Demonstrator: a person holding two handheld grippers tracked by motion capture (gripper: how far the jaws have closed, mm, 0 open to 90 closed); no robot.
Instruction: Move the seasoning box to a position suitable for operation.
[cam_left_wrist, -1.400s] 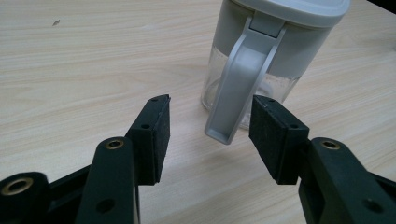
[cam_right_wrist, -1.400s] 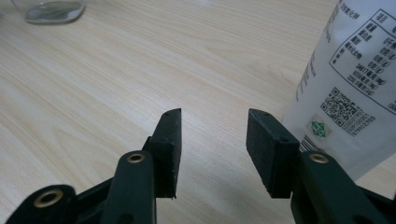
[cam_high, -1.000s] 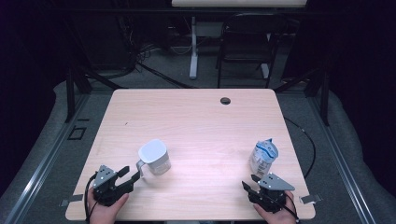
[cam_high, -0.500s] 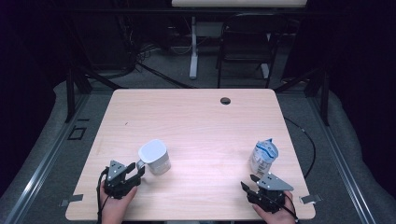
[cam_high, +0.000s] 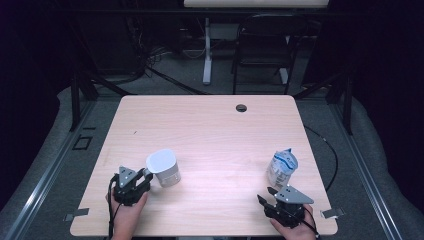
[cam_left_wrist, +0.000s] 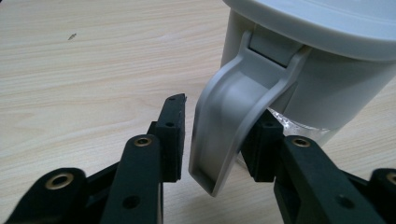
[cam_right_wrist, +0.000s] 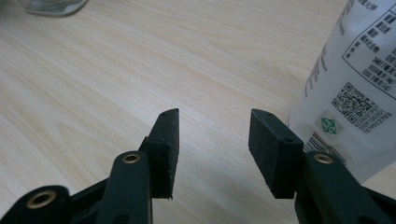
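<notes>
Pale wood table under me: my left gripper has just been closing, jaws around the grey jug's handle near left, one pad not yet touching; my right gripper gapes empty beside the pouch.

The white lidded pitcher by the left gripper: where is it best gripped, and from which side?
Probably by its handle, approached level from the person's side. The pitcher stands upright, and its handle juts toward the left gripper as a narrow curved strap, far slimmer than the wide body. The jaws already straddle it and have just been closing; a gap remains at one pad.
</notes>
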